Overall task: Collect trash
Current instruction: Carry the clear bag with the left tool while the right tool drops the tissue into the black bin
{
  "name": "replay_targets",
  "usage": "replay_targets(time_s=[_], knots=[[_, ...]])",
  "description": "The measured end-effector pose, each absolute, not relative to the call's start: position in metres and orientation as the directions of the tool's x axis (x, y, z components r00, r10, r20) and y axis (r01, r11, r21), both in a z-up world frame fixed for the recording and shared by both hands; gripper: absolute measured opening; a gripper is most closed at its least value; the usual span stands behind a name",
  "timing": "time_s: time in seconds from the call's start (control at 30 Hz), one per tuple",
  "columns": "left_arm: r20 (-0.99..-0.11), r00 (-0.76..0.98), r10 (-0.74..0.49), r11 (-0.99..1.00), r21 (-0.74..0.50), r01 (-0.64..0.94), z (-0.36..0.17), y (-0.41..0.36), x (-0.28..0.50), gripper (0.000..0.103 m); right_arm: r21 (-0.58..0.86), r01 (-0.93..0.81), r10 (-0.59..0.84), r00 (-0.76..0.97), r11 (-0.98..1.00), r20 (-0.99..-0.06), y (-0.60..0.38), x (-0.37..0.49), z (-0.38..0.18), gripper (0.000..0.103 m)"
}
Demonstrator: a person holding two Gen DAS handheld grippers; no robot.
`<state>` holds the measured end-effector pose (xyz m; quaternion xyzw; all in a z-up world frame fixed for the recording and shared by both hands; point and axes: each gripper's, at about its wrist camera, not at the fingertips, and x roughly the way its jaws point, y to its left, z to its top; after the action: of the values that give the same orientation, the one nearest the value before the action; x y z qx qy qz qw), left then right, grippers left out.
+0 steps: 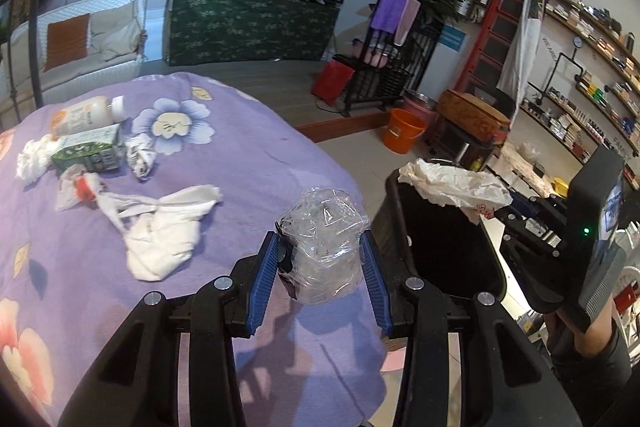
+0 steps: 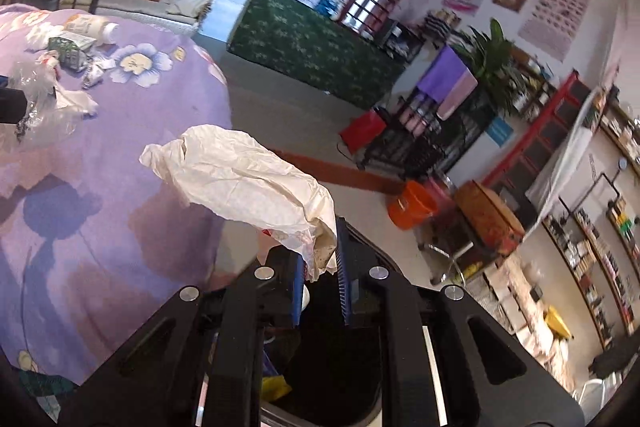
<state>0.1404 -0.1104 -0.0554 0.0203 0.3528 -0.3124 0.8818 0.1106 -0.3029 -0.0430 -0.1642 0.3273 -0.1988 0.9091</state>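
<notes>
Crumpled clear plastic wrap pinched between the blue pads of the left gripper, above the purple floral tabletop's right edge, beside the black bin, wrinkled white plastic bag clamped in the narrowly parted right gripper, hanging over the bin's mouth.

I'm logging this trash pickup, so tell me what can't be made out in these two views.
- Black trash bin: its bottom is dark in the left wrist view and blocked by the right hand-held gripper in the right wrist view.
- Green carton: print too small.
- Crumpled clear plastic wrap: contents unclear.
</notes>
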Motion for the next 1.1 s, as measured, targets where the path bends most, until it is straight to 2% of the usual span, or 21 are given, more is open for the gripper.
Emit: replay_targets(time_s=[0.57, 0.63, 0.73, 0.9, 1.0, 1.1], knots=[[-0.650, 0.467, -0.600, 0.721, -0.185, 0.668, -0.065, -0.166, 0.124, 0.041, -0.297, 0.418, -0.495, 0.523, 0.858, -0.694, -0.380, 0.099, -0.107, 0.016], [-0.663, 0.440, -0.606, 0.709, -0.198, 0.677, -0.071, -0.171, 0.125, 0.041, -0.302, 0.419, -0.497, 0.505, 0.856, -0.706, -0.382, 0.102, -0.117, 0.025], [-0.683, 0.409, -0.605, 0.692, -0.197, 0.695, -0.078, -0.182, 0.123, 0.041, -0.259, 0.430, -0.470, 0.509, 0.864, -0.721, -0.384, 0.099, -0.124, 0.047], [-0.701, 0.376, -0.605, 0.664, -0.184, 0.725, -0.086, -0.202, 0.121, 0.041, -0.129, 0.483, -0.402, 0.521, 0.866, -0.753, -0.396, 0.093, -0.127, 0.049], [-0.710, 0.356, -0.608, 0.642, -0.175, 0.746, -0.090, -0.217, 0.120, 0.041, -0.082, 0.517, -0.398, 0.540, 0.852, -0.742, -0.400, 0.085, -0.121, 0.049], [-0.719, 0.331, -0.611, 0.619, -0.175, 0.765, -0.094, -0.233, 0.120, 0.041, -0.053, 0.559, -0.425, 0.561, 0.827, -0.710, -0.404, 0.074, -0.107, 0.058]])
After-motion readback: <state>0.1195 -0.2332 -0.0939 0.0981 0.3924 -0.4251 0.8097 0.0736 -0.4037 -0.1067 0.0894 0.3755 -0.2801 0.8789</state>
